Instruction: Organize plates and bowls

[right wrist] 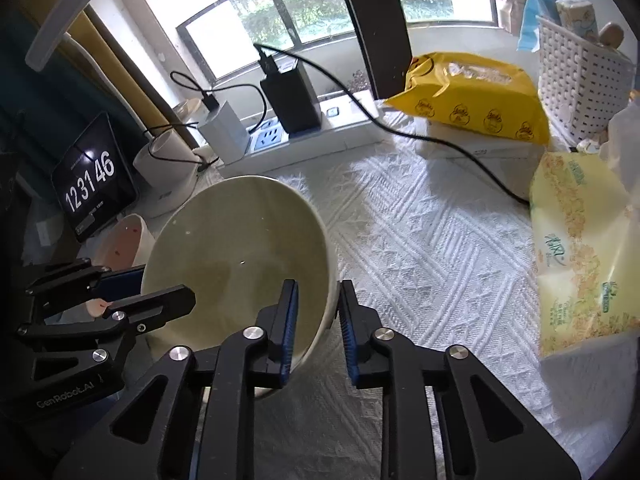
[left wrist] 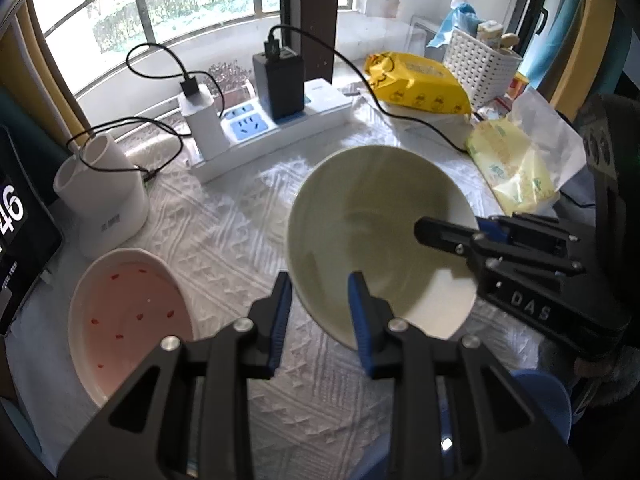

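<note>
A pale green bowl hangs tilted over the white patterned tablecloth. My left gripper is shut on its near-left rim, with one blue pad inside the bowl and the other outside. My right gripper is shut on the opposite rim of the same bowl, the wall between its pads. Each gripper also shows in the other's view: right gripper, left gripper. A pink-lined dish with red specks sits on the cloth at the left, and is partly hidden behind the bowl in the right wrist view as the pink dish.
Along the window stand a power strip with chargers and cables, a white twin-tube holder and a clock display. A yellow wipes pack, a tissue pack and a white basket are on the right. A blue rim shows bottom right.
</note>
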The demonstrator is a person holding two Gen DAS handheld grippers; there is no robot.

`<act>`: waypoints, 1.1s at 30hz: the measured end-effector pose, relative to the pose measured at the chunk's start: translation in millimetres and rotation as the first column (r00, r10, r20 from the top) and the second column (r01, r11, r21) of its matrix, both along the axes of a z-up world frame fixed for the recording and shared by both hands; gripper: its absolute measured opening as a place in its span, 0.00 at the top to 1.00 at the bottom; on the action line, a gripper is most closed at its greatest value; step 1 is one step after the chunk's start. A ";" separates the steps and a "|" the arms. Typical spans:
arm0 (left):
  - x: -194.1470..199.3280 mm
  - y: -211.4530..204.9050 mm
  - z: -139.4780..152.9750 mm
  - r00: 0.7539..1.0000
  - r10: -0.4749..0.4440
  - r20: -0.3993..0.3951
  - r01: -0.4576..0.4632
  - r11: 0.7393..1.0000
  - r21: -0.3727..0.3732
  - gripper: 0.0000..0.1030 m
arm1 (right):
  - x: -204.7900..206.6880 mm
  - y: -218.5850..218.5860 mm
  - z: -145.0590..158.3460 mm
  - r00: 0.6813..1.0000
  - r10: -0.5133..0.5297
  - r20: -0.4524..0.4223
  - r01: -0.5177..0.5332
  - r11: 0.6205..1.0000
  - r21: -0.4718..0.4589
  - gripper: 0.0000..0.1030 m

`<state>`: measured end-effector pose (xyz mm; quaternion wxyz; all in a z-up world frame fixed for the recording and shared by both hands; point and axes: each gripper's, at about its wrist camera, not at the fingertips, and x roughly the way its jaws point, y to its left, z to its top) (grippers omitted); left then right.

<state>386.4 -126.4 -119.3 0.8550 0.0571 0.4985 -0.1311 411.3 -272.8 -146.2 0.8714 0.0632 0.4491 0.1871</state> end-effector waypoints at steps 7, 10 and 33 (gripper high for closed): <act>-8.3 -3.5 9.8 0.999 -0.005 0.042 0.006 1.000 -0.019 0.71 | -5.2 -5.3 12.5 0.999 -0.012 0.033 0.013 1.000 -0.015 0.87; -12.4 -4.3 16.4 0.998 -0.007 0.062 0.009 0.999 -0.032 0.71 | -8.2 -7.6 17.9 0.999 -0.016 0.046 0.016 1.000 -0.016 0.88; -58.2 -1.4 70.7 0.979 -0.007 0.204 0.023 0.997 -0.078 0.71 | -51.4 -12.6 74.1 0.988 -0.036 0.147 0.036 0.999 0.003 0.88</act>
